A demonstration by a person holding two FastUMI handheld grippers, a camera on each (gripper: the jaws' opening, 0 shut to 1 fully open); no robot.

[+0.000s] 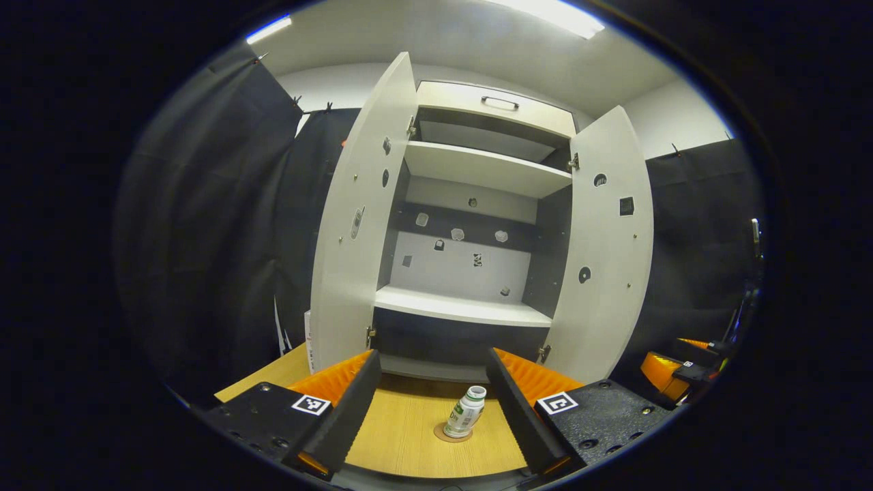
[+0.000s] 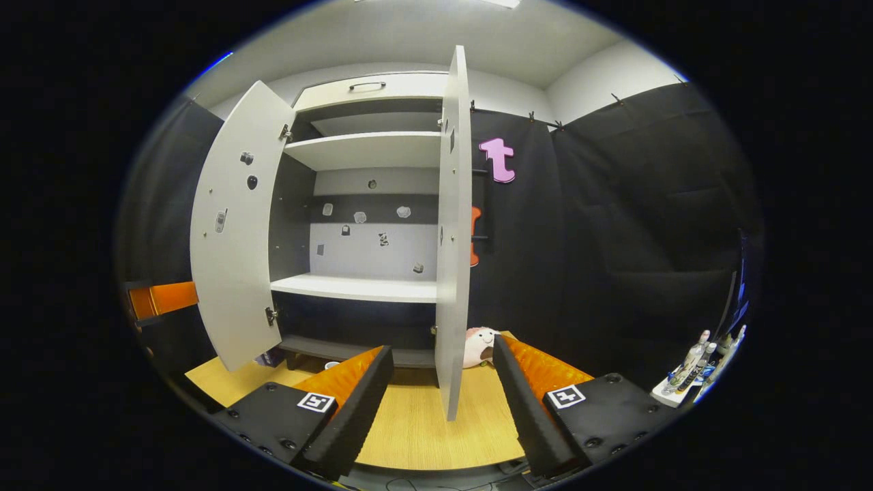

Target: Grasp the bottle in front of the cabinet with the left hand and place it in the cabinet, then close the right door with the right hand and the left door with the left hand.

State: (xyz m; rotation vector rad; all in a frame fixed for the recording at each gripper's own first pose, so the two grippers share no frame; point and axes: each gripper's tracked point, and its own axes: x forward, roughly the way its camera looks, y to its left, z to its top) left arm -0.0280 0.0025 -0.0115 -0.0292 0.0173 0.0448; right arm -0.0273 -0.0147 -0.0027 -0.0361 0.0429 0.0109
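A small white bottle [image 1: 466, 412] with a green label stands on a round coaster on the wooden table [image 1: 409, 436], in front of the open cabinet [image 1: 470, 310]. My left gripper [image 1: 431, 402] is open; the bottle stands between its fingers, nearer the right one, untouched. Both cabinet doors stand wide: the left door [image 1: 361, 225] and the right door [image 1: 603, 245]. In the right gripper view my right gripper [image 2: 443, 395] is open, and the right door's edge [image 2: 451, 232] rises between its fingers, a little beyond them. The bottle's cap [image 2: 331, 365] peeks over my left finger there.
The cabinet has a lower shelf [image 1: 464, 307], an upper shelf [image 1: 484, 167] and a drawer on top. A pink plush toy [image 2: 479, 346] sits on the table behind the right door. Bottles stand on a tray [image 2: 692, 375] far right. The other gripper [image 1: 672, 372] shows at right.
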